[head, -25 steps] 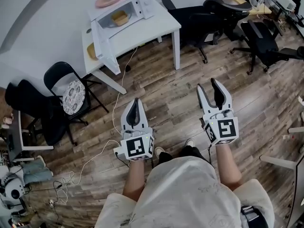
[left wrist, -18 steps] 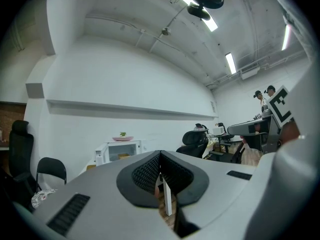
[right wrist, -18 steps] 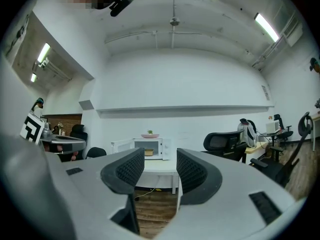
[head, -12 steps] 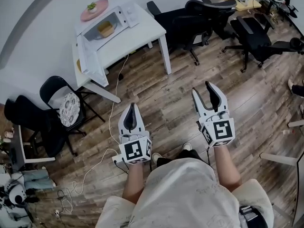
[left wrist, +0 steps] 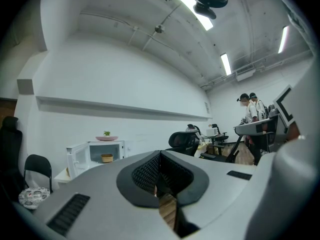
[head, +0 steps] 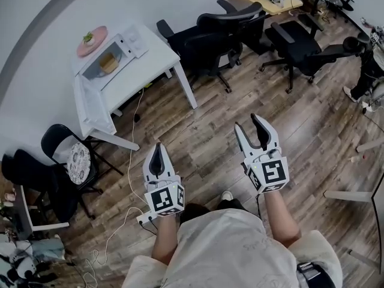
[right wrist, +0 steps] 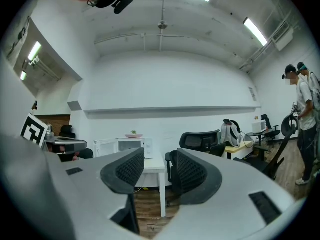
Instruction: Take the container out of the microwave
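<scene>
A person wore a pale, faintly printed shirt (head: 231,245). The light-grey left gripper (head: 158,147) and right gripper (head: 247,125) bore black ribbed pads (right wrist: 131,170) and, behind the jaws, black-and-white marker cubes (head: 165,198).

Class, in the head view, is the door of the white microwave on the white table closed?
No: the door of the white microwave stands swung wide open, with the tan container visible inside.

I hold my left tool (head: 158,151) and my right tool (head: 248,125) out in front of me, side by side, pointing forward, the left's jaws pressed together on nothing, the right's apart and empty.
</scene>
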### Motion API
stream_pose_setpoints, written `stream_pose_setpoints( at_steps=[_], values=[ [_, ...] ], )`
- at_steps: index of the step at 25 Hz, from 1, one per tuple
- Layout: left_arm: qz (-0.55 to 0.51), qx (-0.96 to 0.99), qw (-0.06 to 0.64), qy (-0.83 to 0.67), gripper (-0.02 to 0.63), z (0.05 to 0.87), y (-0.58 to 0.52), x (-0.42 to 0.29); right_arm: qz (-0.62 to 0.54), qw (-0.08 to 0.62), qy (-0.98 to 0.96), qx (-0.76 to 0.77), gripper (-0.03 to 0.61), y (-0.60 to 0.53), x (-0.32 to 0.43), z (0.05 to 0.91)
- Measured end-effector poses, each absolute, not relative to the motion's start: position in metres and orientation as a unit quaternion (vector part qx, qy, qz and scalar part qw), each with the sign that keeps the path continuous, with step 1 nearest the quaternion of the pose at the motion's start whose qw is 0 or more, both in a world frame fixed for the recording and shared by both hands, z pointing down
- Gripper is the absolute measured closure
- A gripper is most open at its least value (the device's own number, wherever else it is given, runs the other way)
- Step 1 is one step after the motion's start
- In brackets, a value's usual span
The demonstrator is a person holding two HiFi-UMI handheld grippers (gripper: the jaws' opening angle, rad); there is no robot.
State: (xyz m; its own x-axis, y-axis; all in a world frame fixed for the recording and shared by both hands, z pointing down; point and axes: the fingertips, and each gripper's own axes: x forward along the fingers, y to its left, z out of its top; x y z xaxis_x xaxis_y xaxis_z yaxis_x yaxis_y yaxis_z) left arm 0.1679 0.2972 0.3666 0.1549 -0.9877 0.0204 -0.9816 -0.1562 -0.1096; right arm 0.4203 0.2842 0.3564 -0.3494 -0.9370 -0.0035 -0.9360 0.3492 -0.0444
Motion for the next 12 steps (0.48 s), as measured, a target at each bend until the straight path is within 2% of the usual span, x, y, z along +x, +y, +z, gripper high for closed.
stream_pose_setpoints(
  at_steps=[12],
  values=[
    [-0.047,-0.766,0.038,0.640,0.606,0.370,0.280,0.190,-0.020,0.010,0.818,-0.575,0.371,0.275,0.440,0.361]
  ],
)
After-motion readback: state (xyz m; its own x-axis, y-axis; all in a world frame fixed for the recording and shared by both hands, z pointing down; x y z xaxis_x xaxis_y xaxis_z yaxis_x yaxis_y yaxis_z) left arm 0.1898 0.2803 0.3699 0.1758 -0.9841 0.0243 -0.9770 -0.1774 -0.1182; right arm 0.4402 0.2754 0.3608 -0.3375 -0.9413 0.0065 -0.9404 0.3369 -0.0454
